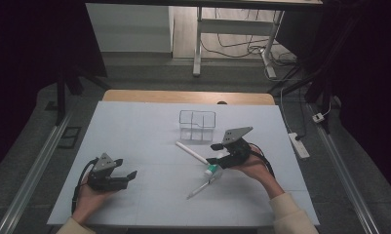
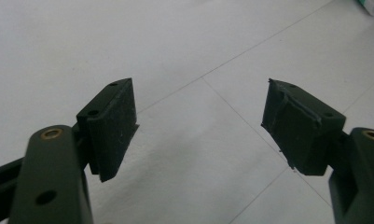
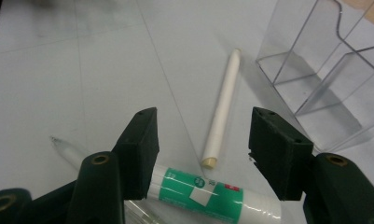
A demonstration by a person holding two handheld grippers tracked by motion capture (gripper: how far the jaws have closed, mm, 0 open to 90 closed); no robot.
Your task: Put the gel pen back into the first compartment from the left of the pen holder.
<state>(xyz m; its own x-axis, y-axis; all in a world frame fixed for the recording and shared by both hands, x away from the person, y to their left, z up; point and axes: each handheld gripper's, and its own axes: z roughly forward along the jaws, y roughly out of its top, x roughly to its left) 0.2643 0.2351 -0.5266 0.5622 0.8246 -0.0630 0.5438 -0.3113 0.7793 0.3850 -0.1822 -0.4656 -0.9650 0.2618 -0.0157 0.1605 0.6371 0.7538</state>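
A green-and-white glue stick [image 3: 208, 195] [image 1: 212, 170] lies on the white table, under and between the open jaws of my right gripper [image 3: 201, 135] [image 1: 216, 152]. A white pen-like stick [image 3: 223, 108] [image 1: 192, 153] lies just beyond it, pointing toward a clear plastic organizer [image 3: 334, 70] [image 1: 197, 125]. A clear pen [image 1: 199, 189] [image 3: 68, 150] rests beside the glue stick. My left gripper [image 2: 198, 121] [image 1: 126, 171] is open over bare table at the front left, holding nothing.
The white table sheet [image 1: 134, 136] ends at a wooden table edge [image 1: 188, 96] at the back. Beyond stand desk legs [image 1: 198, 44] with cables on the floor, and a power strip [image 1: 299, 145] lies off the right side.
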